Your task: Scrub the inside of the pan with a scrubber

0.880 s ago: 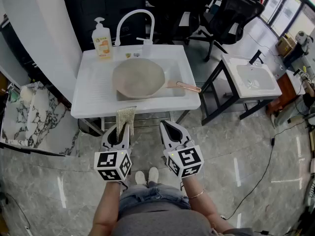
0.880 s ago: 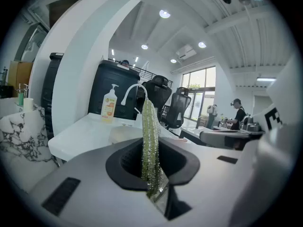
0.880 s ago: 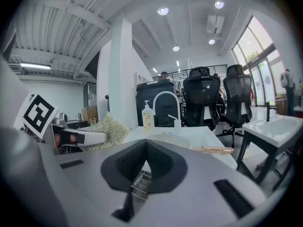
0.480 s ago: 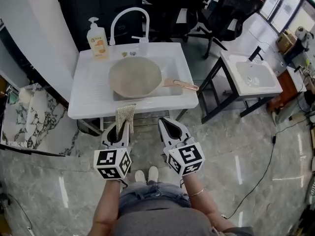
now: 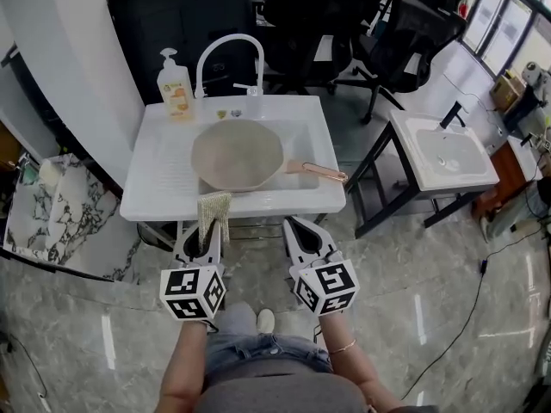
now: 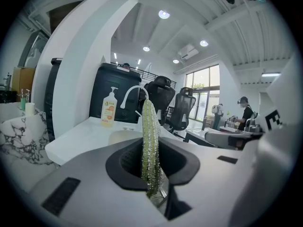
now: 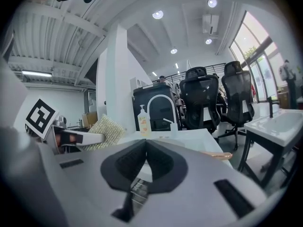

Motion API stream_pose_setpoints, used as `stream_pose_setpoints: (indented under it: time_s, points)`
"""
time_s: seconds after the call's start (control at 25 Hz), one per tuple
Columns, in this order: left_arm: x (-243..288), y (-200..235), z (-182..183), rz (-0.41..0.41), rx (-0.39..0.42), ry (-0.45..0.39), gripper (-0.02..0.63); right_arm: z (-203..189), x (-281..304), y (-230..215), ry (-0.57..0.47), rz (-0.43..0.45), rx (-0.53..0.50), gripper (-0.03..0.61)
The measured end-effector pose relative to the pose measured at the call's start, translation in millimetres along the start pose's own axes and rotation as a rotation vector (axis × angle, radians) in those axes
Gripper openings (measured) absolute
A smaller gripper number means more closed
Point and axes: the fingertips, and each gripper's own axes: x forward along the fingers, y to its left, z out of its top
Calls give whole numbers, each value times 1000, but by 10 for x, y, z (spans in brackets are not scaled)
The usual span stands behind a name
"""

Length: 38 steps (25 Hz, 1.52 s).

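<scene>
A round grey pan (image 5: 237,154) with a copper-coloured handle (image 5: 318,171) lies in the white sink (image 5: 164,198), its handle pointing right. My left gripper (image 5: 207,227) is shut on a yellow-green mesh scrubber (image 5: 213,210), held just in front of the sink's near edge. In the left gripper view the scrubber (image 6: 150,145) stands edge-on between the jaws. My right gripper (image 5: 304,230) is shut and holds nothing, below the sink's front edge and near the pan handle side. The right gripper view shows the scrubber (image 7: 102,131) at left and the handle (image 7: 215,155) ahead.
A soap pump bottle (image 5: 175,86) and a curved white tap (image 5: 225,61) stand at the back of the sink. A second small white basin (image 5: 443,155) on a black frame is to the right. Black office chairs (image 5: 405,33) stand behind. A marble slab (image 5: 52,213) lies left.
The view has drawn slightly nearer the sink. The left gripper with the scrubber has come up to the sink's front edge; the right gripper has kept pace beside it.
</scene>
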Motion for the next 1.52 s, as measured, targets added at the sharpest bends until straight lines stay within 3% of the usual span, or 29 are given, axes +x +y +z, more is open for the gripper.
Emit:
stream_pose_setpoints:
  time_s: [0.4,1.04,1.52]
  points:
    - [576,322,133,21,-25,20,67,68,503,-297,15,-28,-3,11]
    - [2329,940,544,-96,-37,95,67,377,2022,-1056,55,-164,0,11]
    - [2954,966,376,-178,-74,185,67,301,2350,-1382,119,-257,5,11]
